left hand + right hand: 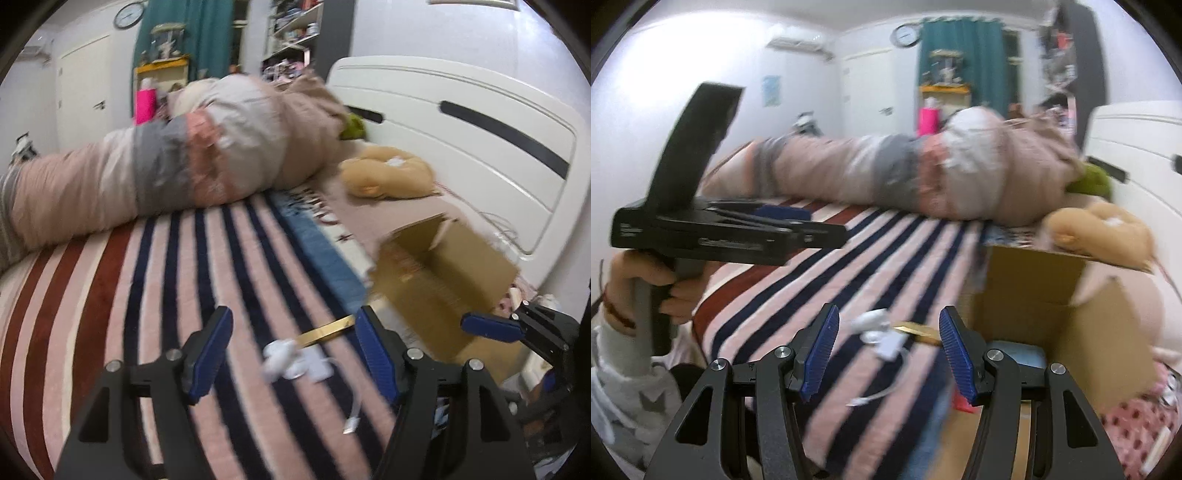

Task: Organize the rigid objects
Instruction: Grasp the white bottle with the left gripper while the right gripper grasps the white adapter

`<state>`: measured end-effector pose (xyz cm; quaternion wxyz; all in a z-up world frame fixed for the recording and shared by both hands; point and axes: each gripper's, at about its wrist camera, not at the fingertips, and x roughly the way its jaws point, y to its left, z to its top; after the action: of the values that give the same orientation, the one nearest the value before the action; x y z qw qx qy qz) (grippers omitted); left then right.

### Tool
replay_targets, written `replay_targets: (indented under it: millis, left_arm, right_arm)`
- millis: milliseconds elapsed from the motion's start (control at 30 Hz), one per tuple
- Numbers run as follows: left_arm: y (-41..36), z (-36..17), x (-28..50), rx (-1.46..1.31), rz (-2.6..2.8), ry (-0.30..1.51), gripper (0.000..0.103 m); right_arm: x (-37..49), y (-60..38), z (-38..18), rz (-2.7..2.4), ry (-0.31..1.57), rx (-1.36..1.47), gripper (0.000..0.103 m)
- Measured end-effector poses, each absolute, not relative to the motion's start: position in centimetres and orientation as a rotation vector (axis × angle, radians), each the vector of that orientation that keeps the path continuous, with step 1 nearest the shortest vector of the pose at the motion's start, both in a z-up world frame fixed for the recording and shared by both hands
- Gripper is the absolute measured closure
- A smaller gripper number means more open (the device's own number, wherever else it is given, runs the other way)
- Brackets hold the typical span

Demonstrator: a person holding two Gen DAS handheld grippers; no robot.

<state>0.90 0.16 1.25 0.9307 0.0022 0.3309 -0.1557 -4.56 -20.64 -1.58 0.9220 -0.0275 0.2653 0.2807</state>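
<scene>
Gold bar-shaped object, flat and narrow, lies on the striped blanket with its long axis running from the white charger and cable up and right toward the cardboard box; its far end is cut off behind the left gripper's right finger in the left wrist view. In the right wrist view the same gold piece is blurred and what it is cannot be made out. The charger's cable trails toward the camera, ending in a plug.

The box stands open just right of these items; its interior shows only bare cardboard from here, and its floor is hidden.

Left gripper has its jaws wide apart, holding nothing, above the charger. Right gripper is likewise spread and empty. Beyond lie a rolled quilt and a tan plush toy.
</scene>
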Motion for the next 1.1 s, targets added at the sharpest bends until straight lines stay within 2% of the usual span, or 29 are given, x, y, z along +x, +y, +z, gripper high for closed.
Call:
replay_targets:
  millis: [233,433,567,633,800,867,900,967,1100]
  left_arm:
    - [3.9,-5.7,3.8,-0.021,-0.316,0.788,0.037]
    - [3.3,-10.7,7.0,-0.028,-0.385,0.882,0.037]
    - [2.4,-12.8,8.7,-0.045,-0.458,0.916,0.037]
    - [1.9,-13.4,9.4,-0.058,-0.487,0.926,0.038]
    - [0.4,-14.8,10.5,-0.091,-0.579,0.956,0.066]
    - [0.0,-14.9,10.6,-0.097,-0.592,0.954,0.071]
    - [0.0,-14.9,10.5,-0.097,-0.587,0.951,0.073]
    - [0.0,-14.6,10.2,-0.096,-0.578,0.953,0.076]
    - [0.8,-13.8,9.2,-0.095,-0.555,0.943,0.080]
  right_arm:
    - [-0.9,-14.3,-7.4,0.621,0.724,-0.076,0.050]
    - [2.6,-12.8,-13.0,0.489,0.834,-0.108,0.049]
    - [4.5,-12.9,-15.7,0.410,0.873,-0.138,0.039]
    - [5.4,-13.2,-16.4,0.399,0.887,-0.129,0.039]
    - [6.2,-14.1,-17.6,0.428,0.903,-0.077,0.038]
    - [6.3,-14.0,-17.8,0.440,0.885,-0.084,0.039]
    - [6.2,-13.9,-17.8,0.444,0.883,-0.096,0.043]
    - [5.9,-13.9,-17.9,0.459,0.881,-0.096,0.059]
    - [5.8,-14.0,-17.6,0.463,0.865,-0.085,0.062]
